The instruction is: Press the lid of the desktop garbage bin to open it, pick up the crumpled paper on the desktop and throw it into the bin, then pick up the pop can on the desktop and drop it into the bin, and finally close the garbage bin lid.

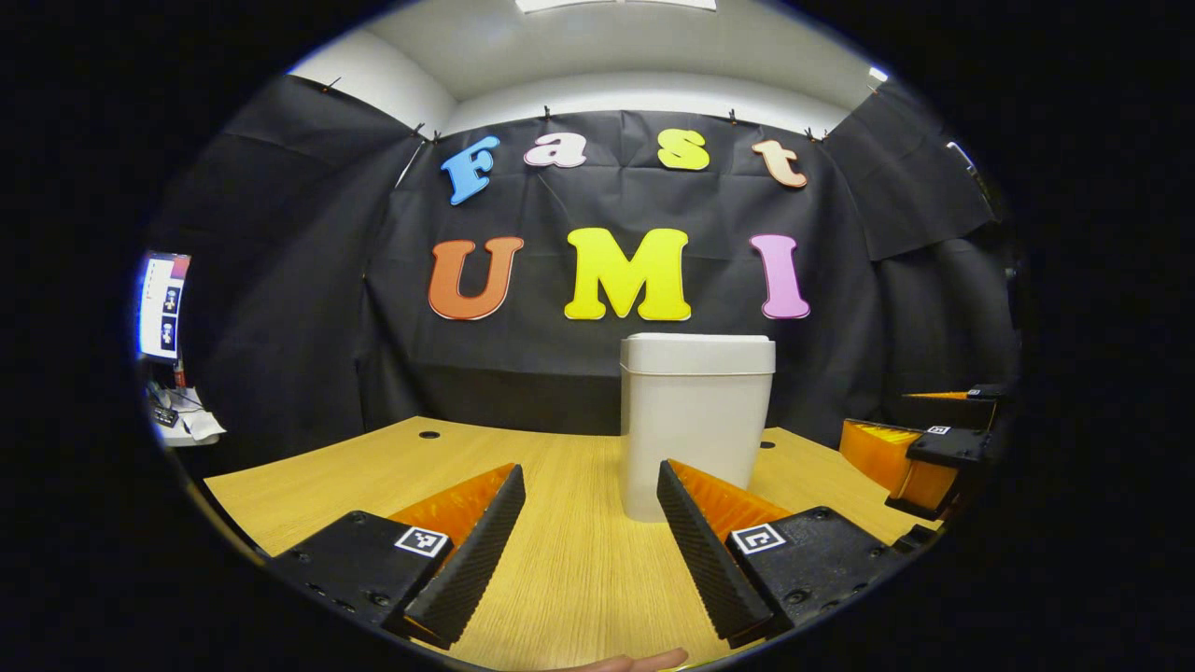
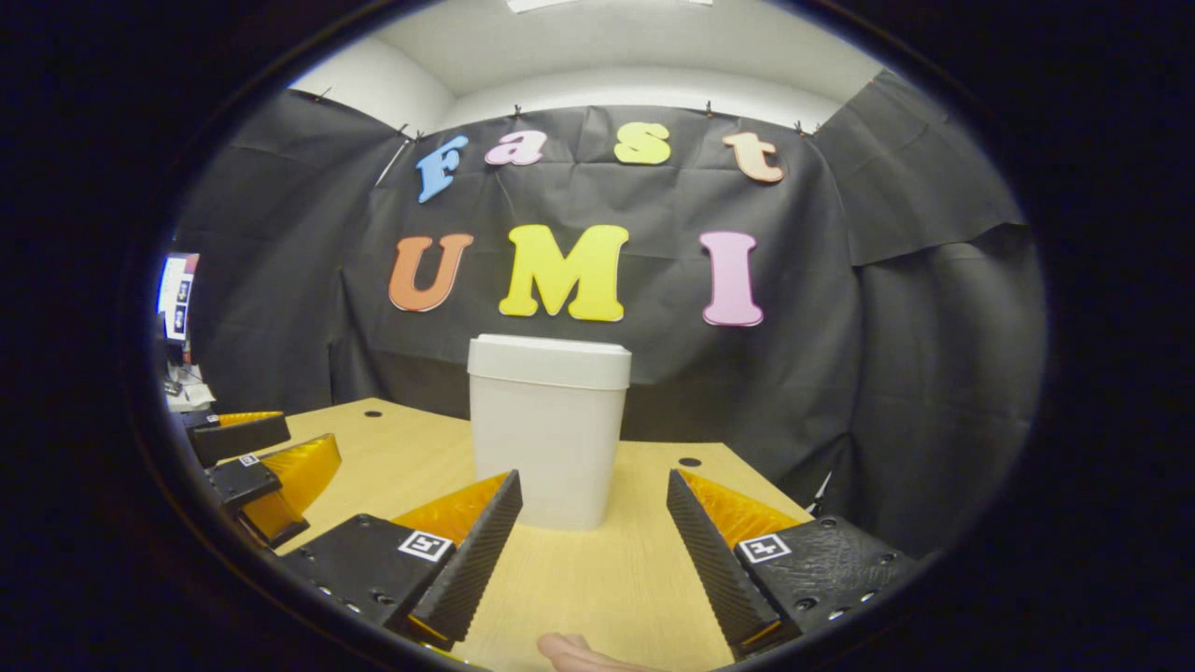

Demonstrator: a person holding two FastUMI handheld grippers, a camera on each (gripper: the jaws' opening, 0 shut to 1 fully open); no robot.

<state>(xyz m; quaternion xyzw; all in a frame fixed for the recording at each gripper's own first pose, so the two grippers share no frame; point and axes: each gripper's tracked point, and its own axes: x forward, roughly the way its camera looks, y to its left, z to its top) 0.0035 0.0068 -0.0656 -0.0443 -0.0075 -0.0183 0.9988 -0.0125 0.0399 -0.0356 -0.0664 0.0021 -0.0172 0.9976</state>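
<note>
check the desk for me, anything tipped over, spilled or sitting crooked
Nothing stands out. The garbage bin stands upright on the wooden desk with its lid flat and closed. Both the left gripper and right gripper are open, holding nothing.

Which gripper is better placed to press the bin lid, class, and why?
Probably the right. In the right gripper view the bin stands nearly centred between the open right gripper. In the left gripper view it sits off toward one finger of the open left gripper. The lid is shut.
</note>
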